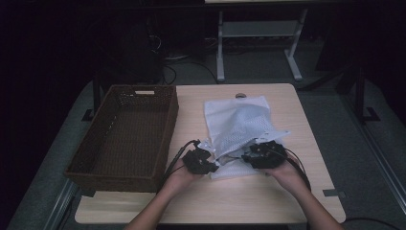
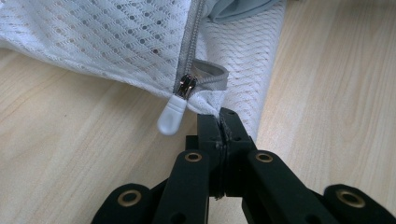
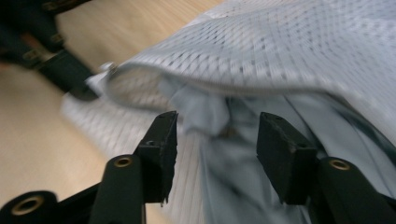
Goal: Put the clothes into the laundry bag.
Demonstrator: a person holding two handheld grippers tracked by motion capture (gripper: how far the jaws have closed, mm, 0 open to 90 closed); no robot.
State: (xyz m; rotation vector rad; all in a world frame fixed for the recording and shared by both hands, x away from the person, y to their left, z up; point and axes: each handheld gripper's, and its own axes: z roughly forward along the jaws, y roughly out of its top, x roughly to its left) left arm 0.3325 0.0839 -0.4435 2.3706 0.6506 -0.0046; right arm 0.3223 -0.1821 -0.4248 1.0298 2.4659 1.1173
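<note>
At the lower centre of the high view, a white mesh laundry bag [image 1: 238,125] lies on the wooden surface [image 1: 306,143], right of a brown wicker basket [image 1: 125,136]. The left hand-held gripper [image 1: 212,167] is clenched on the bag's corner beside the zipper pull [image 2: 171,117]. The right hand-held gripper [image 1: 245,158] stands released at the bag's open mouth, pale blue cloth [image 3: 224,154] between its parted jaws.

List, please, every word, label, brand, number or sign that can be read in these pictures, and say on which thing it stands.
There is no readable text in these pictures.
White mesh bag: no print or label to be seen.
Zipper pull: plain, no mark.
Wicker basket: a pale patch near its far rim, too small and dim to read.
Left hand-held gripper and right hand-held gripper: no markings visible.
</note>
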